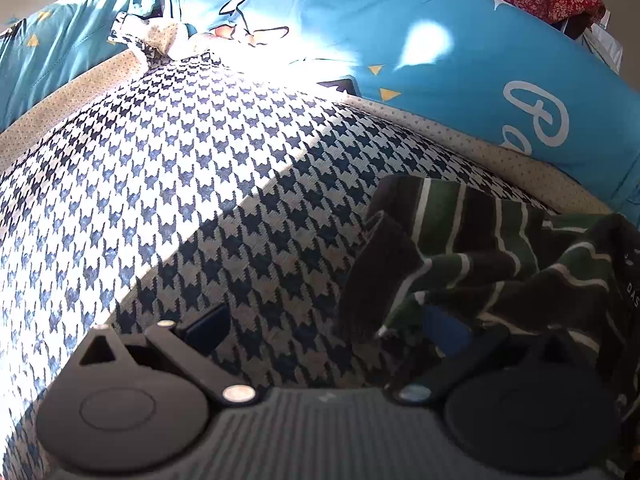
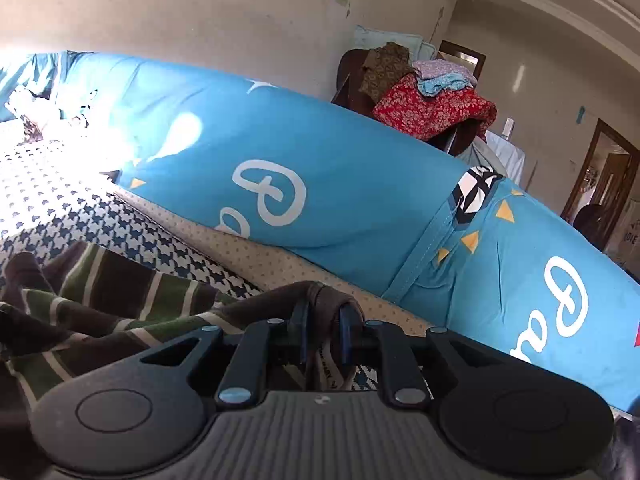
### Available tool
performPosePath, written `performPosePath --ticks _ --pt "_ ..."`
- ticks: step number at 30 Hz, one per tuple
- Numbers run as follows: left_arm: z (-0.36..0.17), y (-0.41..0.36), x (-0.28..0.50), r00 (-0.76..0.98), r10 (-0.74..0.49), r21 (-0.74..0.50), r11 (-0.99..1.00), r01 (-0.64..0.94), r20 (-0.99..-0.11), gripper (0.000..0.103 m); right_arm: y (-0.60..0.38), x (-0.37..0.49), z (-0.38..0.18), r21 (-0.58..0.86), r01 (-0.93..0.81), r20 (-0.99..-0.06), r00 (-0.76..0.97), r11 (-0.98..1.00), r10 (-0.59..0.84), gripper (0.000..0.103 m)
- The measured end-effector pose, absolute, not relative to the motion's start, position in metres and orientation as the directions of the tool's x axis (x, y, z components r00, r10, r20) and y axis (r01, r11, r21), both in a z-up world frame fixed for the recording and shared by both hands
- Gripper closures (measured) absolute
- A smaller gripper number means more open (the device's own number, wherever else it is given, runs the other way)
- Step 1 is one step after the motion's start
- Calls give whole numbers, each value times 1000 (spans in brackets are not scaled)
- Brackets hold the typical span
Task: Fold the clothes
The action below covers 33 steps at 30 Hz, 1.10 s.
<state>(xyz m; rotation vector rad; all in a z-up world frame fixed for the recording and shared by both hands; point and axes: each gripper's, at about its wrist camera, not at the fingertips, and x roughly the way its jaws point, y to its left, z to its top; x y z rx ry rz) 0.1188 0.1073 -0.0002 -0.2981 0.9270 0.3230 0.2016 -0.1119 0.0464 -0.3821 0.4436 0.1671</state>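
Pinching striped shirt (image 2: 100,292) collar, right tongs (image 2: 323,330) clamped; left tongs (image 1: 324,328) apart over houndstooth blanket (image 1: 180,160).

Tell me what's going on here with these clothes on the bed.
A person is folding clothes with a handheld gripper in each hand. The right gripper is shut on a brown edge of the green-and-brown striped garment, which lies rumpled on the houndstooth blanket. The left gripper is open, one finger on bare blanket, the other among the garment's folds. A blue printed pillow runs along the wall, and no fold is finished yet.
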Motion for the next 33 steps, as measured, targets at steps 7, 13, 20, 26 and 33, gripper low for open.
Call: performPosePath --ticks 7,13,20,26,33 --pt "4 118 118 552 182 -100 892 -441 -814 0 -122 208 42 -236 -162 -484 875 958 29 74" --pt "16 129 114 577 252 -79 870 -487 -777 0 -103 178 71 -135 -314 -430 873 940 230 73" --pt "32 142 110 603 319 -61 850 -523 -731 0 -49 148 52 12 -649 -505 653 761 565 73" --pt "36 149 109 608 314 -79 844 -531 -729 0 -5 147 27 -56 -711 -546 610 701 575 73" --pt "42 155 106 616 327 -84 836 -542 -717 0 20 156 9 -151 -680 -564 655 718 502 92"
